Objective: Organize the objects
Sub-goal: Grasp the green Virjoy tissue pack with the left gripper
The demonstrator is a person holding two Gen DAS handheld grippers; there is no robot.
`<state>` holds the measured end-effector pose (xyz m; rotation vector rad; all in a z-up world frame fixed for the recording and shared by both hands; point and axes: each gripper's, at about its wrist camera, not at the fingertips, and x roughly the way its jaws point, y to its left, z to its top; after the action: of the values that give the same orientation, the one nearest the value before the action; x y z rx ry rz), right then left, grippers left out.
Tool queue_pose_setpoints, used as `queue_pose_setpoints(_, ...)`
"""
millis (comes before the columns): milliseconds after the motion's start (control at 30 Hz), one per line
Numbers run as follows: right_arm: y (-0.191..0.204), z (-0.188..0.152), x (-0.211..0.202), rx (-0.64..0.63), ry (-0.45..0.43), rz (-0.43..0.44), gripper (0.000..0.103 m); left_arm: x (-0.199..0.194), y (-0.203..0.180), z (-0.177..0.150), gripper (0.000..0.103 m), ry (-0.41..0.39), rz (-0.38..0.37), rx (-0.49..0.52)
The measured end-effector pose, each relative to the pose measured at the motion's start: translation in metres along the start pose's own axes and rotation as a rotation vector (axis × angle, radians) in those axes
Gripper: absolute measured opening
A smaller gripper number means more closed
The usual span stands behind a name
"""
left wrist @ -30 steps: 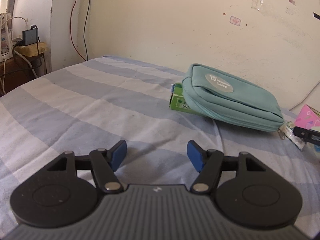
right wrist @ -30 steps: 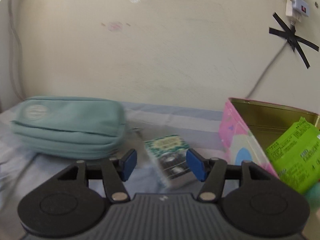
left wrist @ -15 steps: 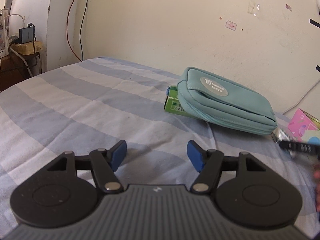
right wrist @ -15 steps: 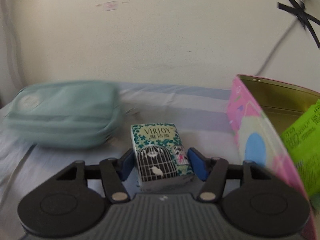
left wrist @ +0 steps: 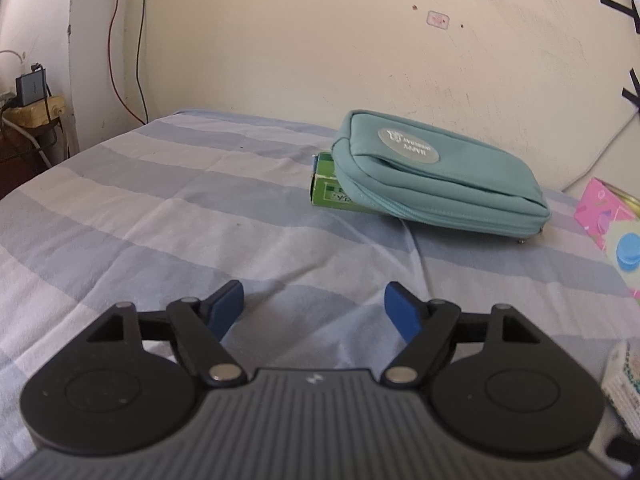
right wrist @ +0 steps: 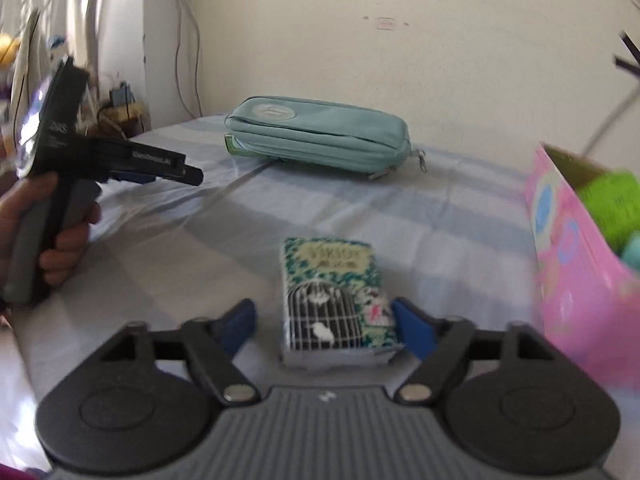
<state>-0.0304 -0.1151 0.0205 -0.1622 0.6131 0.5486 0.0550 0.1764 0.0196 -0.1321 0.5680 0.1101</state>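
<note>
A tissue pack [right wrist: 332, 300] printed with a birdcage lies on the striped bed sheet [right wrist: 400, 208] between the blue pads of my right gripper [right wrist: 326, 326]. Its jaws are opening. The left pad stands clear of the pack and the right pad is just beside it. My left gripper [left wrist: 318, 312] hovers low over the sheet, its jaws opening with nothing between them. Ahead of it a teal zip pouch [left wrist: 432, 176] rests on a green box [left wrist: 326, 184]. The pack's edge [left wrist: 624, 384] shows at the lower right of the left wrist view.
A pink tin [right wrist: 568, 260] stands open at the right with a green packet [right wrist: 612, 204] inside. A hand [right wrist: 60, 240] holds the left gripper at the far left of the right wrist view. The wall runs close behind the pouch [right wrist: 320, 132]. Cables and a charger [left wrist: 30, 88] sit beyond the bed's left edge.
The tissue pack came between the right pads and travelled with them away from the tin, toward the near side. Both grippers' jaws stand wider now. The left gripper has stayed in place.
</note>
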Motion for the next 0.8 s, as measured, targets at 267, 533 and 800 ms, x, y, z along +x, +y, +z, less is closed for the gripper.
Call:
queue_pose_setpoints(267,-0.024,-0.008,-0.018,0.184,-0.038,0.037,0.081,-0.009,-0.007,-0.002,0.070,0.001,-0.080,0.007)
queue_pose_setpoints(533,-0.015,-0.012,-0.019,0.145,-0.033,0.007,0.081,-0.024,-0.062,-0.011,0.068,0.060,-0.398,0.043)
queue_pose_setpoints(800,-0.011,-0.013,-0.021,0.131,-0.041,-0.026,0.066,-0.020,-0.123,-0.021,0.046,0.138,-0.583,0.165)
